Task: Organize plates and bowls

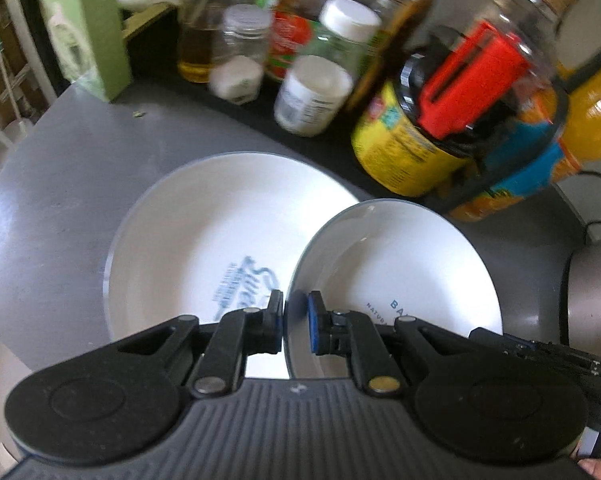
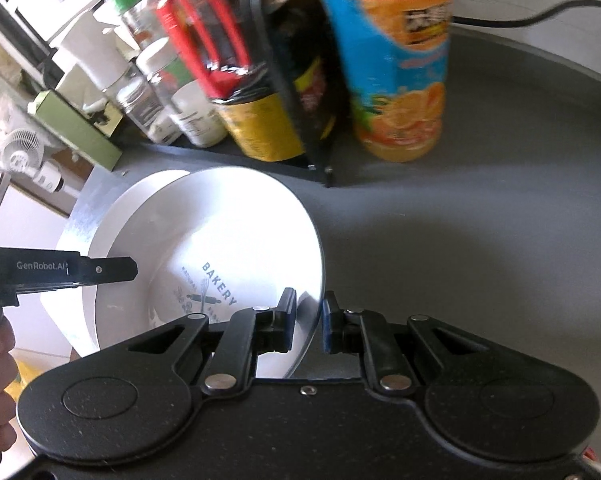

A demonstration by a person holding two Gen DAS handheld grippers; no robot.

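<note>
A white bowl [image 1: 400, 264] printed "BAKERY" hangs tilted above the grey table, held by both grippers. My left gripper [image 1: 294, 326] is shut on its left rim, one pad inside and one outside. My right gripper [image 2: 308, 320] is shut on the opposite rim of the same bowl [image 2: 228, 232], and its finger [image 1: 532, 350] shows at the bowl's right edge in the left wrist view. The left gripper [image 2: 116, 270] enters the right wrist view from the left, with a hand behind it. A larger white plate [image 1: 204, 232] with blue print lies on the table, partly under the bowl; its rim [image 2: 112, 216] shows behind the bowl.
A black rack [image 2: 296, 92] of jars and bottles [image 1: 320, 92] stands along the back of the table [image 2: 480, 220]. An orange juice bottle [image 2: 400, 72] stands beside it, with a black cable [image 2: 520, 20] behind. A green box [image 1: 104, 28] is at the back left, and a grey rounded object [image 1: 592, 292] at the right.
</note>
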